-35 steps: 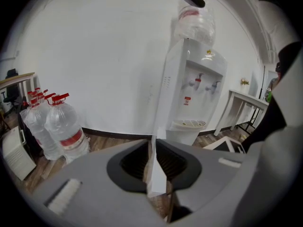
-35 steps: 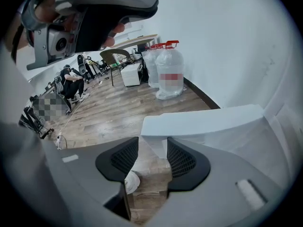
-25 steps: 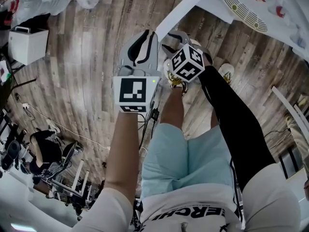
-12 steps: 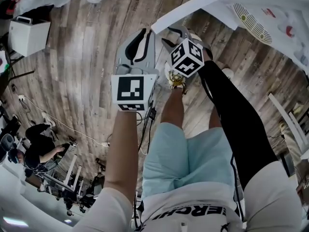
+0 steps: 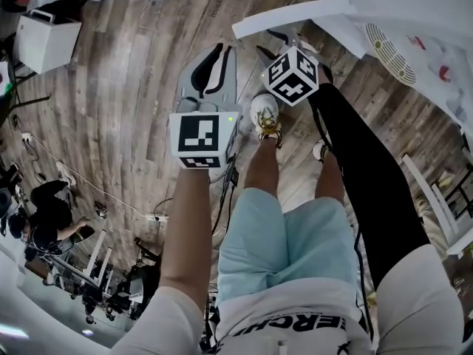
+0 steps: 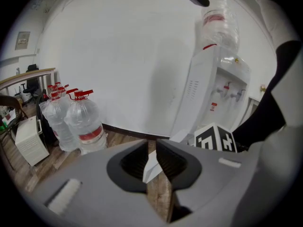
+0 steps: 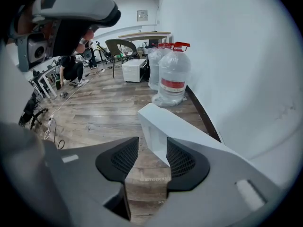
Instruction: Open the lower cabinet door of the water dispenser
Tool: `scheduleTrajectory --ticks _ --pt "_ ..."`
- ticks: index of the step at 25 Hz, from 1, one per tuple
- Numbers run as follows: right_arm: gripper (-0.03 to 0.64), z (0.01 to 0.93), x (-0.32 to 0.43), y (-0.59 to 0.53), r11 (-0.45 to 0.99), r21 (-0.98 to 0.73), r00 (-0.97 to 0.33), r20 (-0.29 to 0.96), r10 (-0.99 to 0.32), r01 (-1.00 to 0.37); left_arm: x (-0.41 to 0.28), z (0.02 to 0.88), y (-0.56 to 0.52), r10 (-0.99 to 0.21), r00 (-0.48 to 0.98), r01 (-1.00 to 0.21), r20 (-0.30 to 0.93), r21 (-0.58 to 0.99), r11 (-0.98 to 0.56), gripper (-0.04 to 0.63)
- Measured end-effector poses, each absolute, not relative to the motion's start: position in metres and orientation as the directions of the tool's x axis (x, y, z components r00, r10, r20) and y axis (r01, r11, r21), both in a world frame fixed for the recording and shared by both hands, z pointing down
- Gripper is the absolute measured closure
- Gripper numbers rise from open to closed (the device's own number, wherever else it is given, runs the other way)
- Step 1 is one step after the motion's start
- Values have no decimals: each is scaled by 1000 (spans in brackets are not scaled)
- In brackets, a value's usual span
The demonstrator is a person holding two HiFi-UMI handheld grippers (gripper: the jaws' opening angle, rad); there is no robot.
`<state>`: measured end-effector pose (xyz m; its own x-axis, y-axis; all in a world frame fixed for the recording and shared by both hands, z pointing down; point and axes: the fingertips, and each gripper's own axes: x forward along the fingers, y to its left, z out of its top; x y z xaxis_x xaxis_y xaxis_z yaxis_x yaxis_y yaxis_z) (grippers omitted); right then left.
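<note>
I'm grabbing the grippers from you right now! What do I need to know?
Left gripper: shut, empty, held beside the right one.
Right gripper: jaws appear clamped across the free edge of the cabinet door.
Door: already swung well out from the water dispenser.
Done: the door is open.
Left: probably swing it a little wider if needed, then let go.

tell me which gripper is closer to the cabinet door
Right. The right gripper has the cabinet door between its jaws; the left gripper is beside it, off the door.
</note>
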<state>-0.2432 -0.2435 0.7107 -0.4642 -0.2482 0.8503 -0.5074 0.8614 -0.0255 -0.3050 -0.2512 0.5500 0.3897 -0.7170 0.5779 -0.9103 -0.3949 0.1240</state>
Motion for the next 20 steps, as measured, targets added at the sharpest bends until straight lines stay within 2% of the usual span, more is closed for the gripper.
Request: scheduleTrajectory --ticks 20 --pt "446 708 -246 -287 835 75 -401 851 -338 -545 -325 546 -252 -721 373 -920 584 130 -370 534"
